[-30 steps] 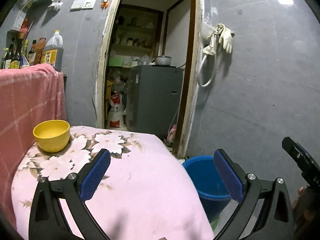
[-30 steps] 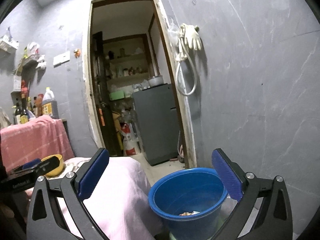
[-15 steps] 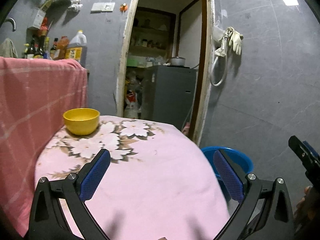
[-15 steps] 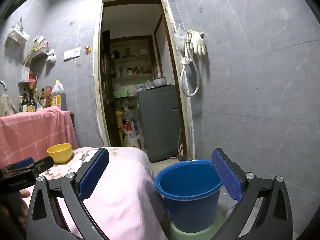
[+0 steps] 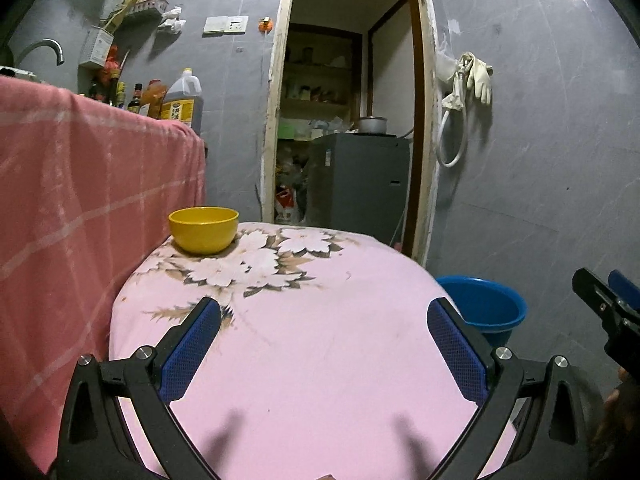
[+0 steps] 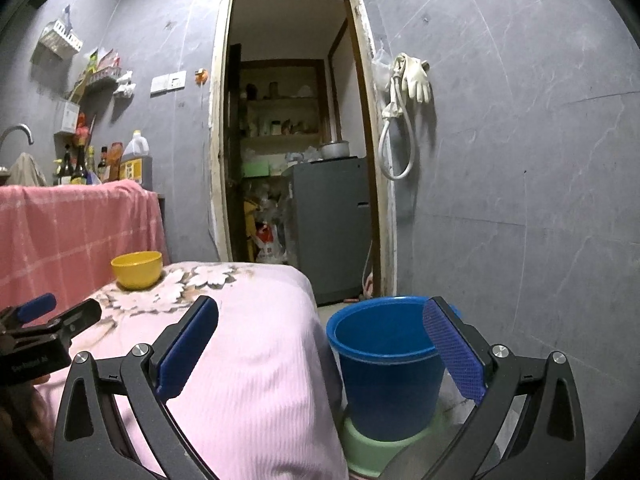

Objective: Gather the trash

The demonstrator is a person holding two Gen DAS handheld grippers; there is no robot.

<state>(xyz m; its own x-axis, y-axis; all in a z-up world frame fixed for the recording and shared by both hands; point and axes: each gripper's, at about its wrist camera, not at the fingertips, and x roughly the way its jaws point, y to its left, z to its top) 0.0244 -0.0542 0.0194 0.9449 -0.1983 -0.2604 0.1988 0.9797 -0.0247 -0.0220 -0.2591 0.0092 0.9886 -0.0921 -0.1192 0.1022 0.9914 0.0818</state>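
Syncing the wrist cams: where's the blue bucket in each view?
Left wrist: blue bucket at mid right, partly hidden behind the edge of the pink-covered table, just beyond the right finger of the open left tongs.
Right wrist: low, right of centre, standing on a green stool, between the fingers of the open right tongs.
Shared landmark: yellow bowl on the table.

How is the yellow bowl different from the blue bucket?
The yellow bowl is low and rounded; the blue bucket is taller with straighter sides. The bowl sits on the pink flowered cloth, while the bucket stands beside it, lower down, on a green stool. The bowl looks smaller. Both are upright and open-topped.
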